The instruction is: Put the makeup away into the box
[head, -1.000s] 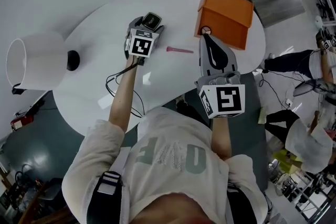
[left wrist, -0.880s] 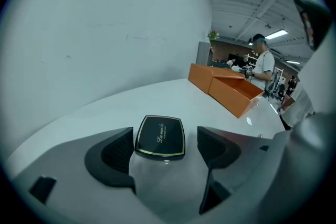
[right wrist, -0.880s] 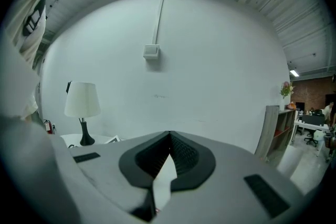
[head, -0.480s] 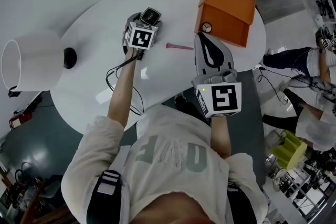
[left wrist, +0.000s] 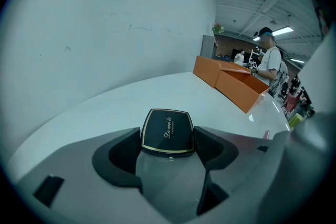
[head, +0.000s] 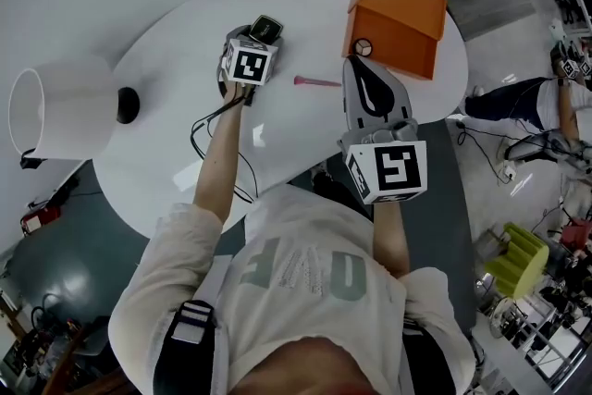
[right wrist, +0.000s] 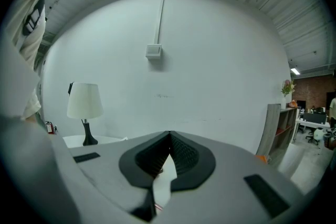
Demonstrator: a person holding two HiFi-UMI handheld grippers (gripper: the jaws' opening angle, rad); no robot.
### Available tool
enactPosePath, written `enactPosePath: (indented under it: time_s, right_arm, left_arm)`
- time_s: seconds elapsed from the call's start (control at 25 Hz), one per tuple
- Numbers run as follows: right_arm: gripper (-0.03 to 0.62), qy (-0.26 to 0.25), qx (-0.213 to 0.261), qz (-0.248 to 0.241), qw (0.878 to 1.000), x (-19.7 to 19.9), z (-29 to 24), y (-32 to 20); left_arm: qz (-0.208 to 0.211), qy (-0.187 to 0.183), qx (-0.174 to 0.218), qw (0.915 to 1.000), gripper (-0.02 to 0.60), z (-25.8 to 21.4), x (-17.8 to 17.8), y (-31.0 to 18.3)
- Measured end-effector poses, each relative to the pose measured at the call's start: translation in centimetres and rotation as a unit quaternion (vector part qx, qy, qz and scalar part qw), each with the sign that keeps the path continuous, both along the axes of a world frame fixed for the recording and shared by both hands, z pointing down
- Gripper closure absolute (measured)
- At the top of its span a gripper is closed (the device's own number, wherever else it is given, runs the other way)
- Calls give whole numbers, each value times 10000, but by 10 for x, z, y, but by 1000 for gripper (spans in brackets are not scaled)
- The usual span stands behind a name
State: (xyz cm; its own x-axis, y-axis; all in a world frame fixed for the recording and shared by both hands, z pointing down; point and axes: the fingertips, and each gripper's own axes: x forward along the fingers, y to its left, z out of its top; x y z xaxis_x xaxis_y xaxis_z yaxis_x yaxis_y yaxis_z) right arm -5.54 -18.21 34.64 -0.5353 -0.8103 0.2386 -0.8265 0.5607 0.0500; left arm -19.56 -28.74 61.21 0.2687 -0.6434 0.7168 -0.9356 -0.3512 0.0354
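White worktop carries a lamp at the far left. Next comes the left gripper, its jaws closing round a black compact that lies flat between the pads. The compact is square with rounded corners and a gold rim; its gold script reads "La mei la", and the line beneath is too small to read. A thin pink stick lies mid-worktop, its kind unclear. The right gripper has its jaws together, holding nothing. An orange box stands at the right, well apart from the compact.
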Motion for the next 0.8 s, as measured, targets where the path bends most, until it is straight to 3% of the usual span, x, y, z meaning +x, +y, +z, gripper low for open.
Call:
enactPosePath:
  time_s: [0.12,0.24,0.4,0.52,0.8]
  right_arm:
    - [589,-5,69,41,10000,1,-6,3]
    - [589,-7,92,85,9999,4,-10,7]
    - [589,30,147,186,9997,8,-15,9]
    - [589,18,214,295,9993,11,-17,10]
    - [589,-206,618,527,9965,29,-49,19]
  left_arm:
    - [-8,22,-11,10000,252,-1,-1,-1]
    - [-57,357,78,9993,253,-10,3,1]
    - [-72,644,853,9942,253,-78,16,-8]
    - [-2,871,1636,9827,253,-154,31,-7]
    - [582,1107,3128,9415,253,-298,84,46]
